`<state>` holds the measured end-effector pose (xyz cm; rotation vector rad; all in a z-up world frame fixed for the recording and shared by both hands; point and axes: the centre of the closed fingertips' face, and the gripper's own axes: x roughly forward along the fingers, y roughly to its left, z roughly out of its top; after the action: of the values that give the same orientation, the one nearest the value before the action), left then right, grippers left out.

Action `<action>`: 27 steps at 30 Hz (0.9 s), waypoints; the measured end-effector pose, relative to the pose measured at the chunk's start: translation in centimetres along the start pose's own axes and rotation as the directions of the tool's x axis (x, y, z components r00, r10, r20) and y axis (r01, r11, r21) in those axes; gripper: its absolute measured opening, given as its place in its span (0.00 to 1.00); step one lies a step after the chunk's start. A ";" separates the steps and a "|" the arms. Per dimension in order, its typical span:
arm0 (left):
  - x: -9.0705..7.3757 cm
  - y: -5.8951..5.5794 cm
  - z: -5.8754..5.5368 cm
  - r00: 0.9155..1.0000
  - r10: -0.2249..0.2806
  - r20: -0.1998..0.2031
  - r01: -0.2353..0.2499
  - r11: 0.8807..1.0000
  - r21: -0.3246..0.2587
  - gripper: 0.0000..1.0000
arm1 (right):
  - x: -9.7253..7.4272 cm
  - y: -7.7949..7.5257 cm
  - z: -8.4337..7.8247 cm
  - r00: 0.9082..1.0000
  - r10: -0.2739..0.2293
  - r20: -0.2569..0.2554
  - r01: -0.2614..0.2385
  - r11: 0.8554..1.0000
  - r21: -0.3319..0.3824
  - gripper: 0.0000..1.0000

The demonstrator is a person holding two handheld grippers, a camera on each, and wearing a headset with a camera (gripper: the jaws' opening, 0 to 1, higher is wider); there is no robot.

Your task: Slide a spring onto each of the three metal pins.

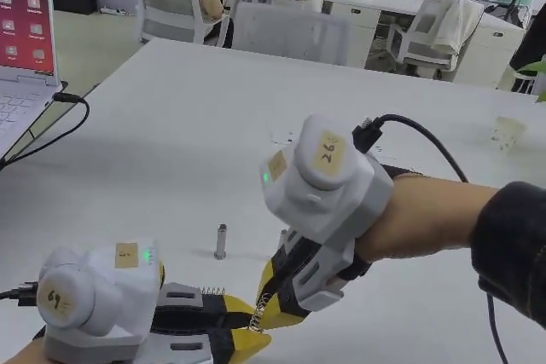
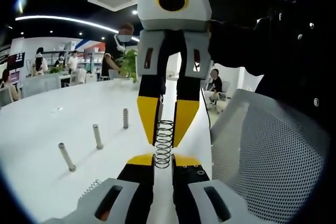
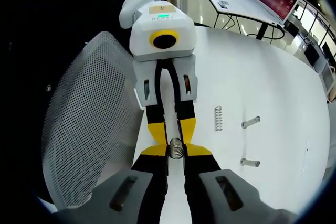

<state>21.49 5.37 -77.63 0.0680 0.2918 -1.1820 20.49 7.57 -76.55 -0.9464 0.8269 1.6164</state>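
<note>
Low in the middle of the left gripper view, a thin silver spring stands up straight. The left tool is almost closed and pinches its bottom end. The right tool comes down from the top, narrow too, and squeezes the spring higher up. Farther left, three metal pins stand on the white counter.
</note>
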 end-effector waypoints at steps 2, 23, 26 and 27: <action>0.0 0.1 -0.2 1.000 0.002 -0.007 -0.002 1.000 -0.002 0.08 | -0.2 -0.2 0.0 1.000 -0.003 -0.001 0.003 1.000 0.003 0.08; -2.3 2.8 -0.6 0.993 0.116 0.025 -0.114 0.992 -0.045 0.36 | -1.8 -2.1 -2.4 0.997 -0.067 -0.048 0.069 0.997 0.039 0.08; -2.9 3.7 -0.8 0.988 0.154 0.030 -0.152 0.987 -0.058 0.44 | -2.2 -2.3 -2.5 0.996 -0.077 -0.045 0.079 0.996 0.047 0.08; -3.0 3.8 -0.8 0.987 0.159 0.031 -0.157 0.986 -0.062 0.45 | -2.2 -2.3 -2.6 0.996 -0.078 -0.044 0.080 0.996 0.048 0.08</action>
<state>23.76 9.71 -78.01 0.0173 0.2841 -1.0155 23.51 4.88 -75.85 -0.9690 0.8451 1.5059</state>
